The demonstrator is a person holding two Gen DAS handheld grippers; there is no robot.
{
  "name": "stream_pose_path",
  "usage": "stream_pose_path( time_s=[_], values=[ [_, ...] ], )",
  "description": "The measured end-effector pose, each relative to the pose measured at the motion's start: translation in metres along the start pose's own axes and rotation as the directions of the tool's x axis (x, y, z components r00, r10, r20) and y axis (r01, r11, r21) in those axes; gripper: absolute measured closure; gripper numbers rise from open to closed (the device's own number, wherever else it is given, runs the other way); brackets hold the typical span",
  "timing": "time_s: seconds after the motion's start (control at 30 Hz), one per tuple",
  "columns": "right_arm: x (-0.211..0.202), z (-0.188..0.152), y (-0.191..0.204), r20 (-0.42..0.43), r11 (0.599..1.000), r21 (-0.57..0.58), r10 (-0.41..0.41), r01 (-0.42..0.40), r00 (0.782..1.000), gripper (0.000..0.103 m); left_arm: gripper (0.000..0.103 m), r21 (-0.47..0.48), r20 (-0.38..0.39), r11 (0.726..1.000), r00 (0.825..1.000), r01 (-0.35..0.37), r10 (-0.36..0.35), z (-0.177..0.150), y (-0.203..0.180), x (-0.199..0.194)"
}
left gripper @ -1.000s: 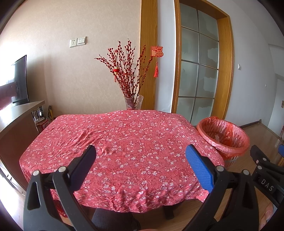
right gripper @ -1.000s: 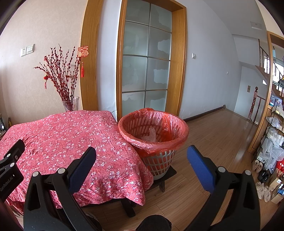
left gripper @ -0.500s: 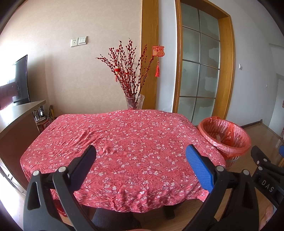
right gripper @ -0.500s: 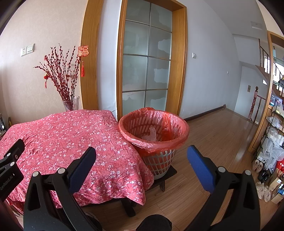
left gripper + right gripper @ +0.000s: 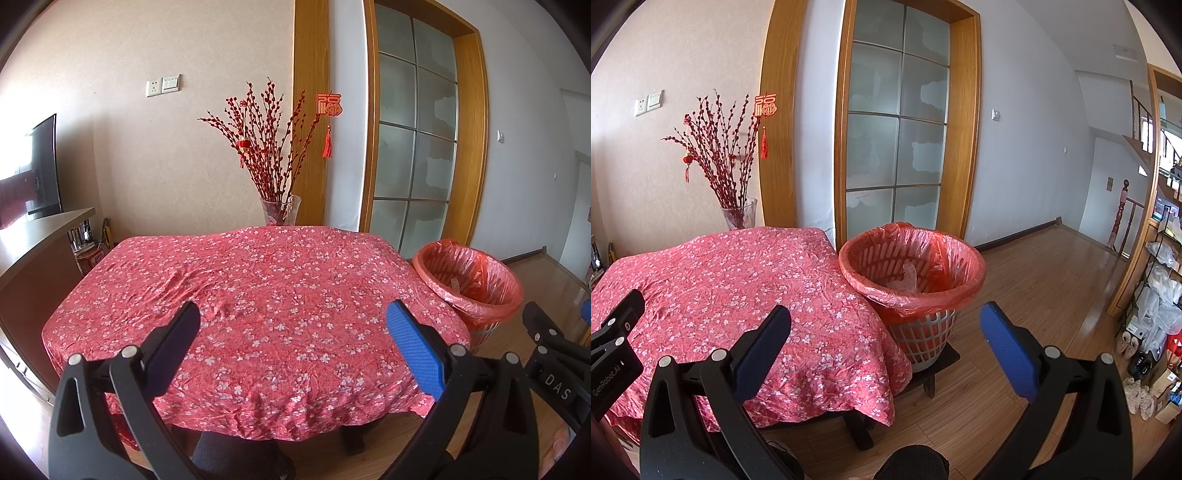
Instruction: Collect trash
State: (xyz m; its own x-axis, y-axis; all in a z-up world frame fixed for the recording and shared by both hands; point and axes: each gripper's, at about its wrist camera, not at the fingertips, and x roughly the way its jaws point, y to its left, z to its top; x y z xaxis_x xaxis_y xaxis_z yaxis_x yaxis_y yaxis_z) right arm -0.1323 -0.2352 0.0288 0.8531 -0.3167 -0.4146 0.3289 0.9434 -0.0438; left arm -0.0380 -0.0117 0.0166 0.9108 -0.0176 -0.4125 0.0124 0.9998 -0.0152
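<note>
Both claws are held back from the counter [image 5: 258, 295], which is covered by a red flowered cloth, and each is spread wide with nothing between its fingers: the left claw [image 5: 291, 343] looks across the cloth, the right claw [image 5: 884, 343] faces the bin [image 5: 912, 280] that stands just beside the counter's right edge on a low dark stand. The bin is a white slatted basket lined with a red plastic bag; a piece of crumpled clear wrapper [image 5: 905, 277] lies inside it, low against the liner. No loose trash shows anywhere on the cloth in either view, and the only thing at its far edge is a glass vase [image 5: 280, 210] of red branches, which is not rubbish. Judging from this, the collecting looks done or nearly so, and the step in hand is a check. To do it well, sweep each camera slowly over the cloth's folds and the floor around the counter's legs, where small scraps could hide under the overhang; that area is largely out of sight here. If anything turns up, come down on it from above with the claw wide, pinch only the scrap and not the cloth, which is loose and wrinkled and would lift with it, then carry it over the bin's rim before letting go. Keep clear of the vase.
</note>
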Motion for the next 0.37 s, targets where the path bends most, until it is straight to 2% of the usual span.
stream_pose_path(
  time_s=[0.37],
  values=[
    [0.0016, 0.0022, -0.0008, -0.001, 1.000, 0.000, 0.000, 0.000, 1.000, 0.002, 0.004, 0.001, -0.008, 1.000, 1.000, 0.006, -0.006, -0.0008, 0.0013, 0.0011]
  ],
)
